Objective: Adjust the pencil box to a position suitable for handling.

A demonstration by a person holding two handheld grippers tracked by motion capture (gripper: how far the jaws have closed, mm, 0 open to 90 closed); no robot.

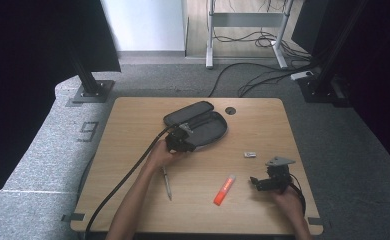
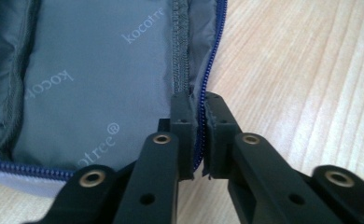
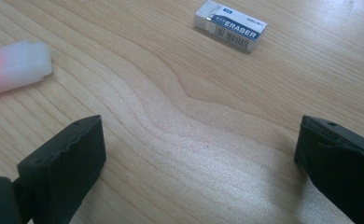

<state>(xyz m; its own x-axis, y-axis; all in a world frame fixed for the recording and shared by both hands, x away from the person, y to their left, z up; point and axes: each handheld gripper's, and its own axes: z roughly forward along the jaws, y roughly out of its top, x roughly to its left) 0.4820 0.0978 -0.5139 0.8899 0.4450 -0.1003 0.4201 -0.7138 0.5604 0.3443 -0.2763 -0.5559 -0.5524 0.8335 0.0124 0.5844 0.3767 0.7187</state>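
Note:
An open grey pencil case [image 1: 198, 124] lies at the back middle of the table. Its lining [image 2: 91, 79] has a blue zipper along the rim. My left gripper [image 1: 179, 140] is shut on the case's zipper edge [image 2: 199, 135], at its near rim. My right gripper [image 1: 265, 183] is open low over bare wood near the right front [image 3: 196, 154], nothing between its jaws. A white eraser [image 3: 230, 25] lies just beyond it, also seen from above as the eraser [image 1: 250, 154]. An orange highlighter [image 1: 224, 190] with a pale cap [image 3: 14, 65] lies to its left.
A silver pen [image 1: 167, 183] lies on the table beside the left forearm. A round cable hole [image 1: 230, 110] sits behind the case. A thick black cable [image 1: 125, 180] trails from the left gripper off the table's front left edge.

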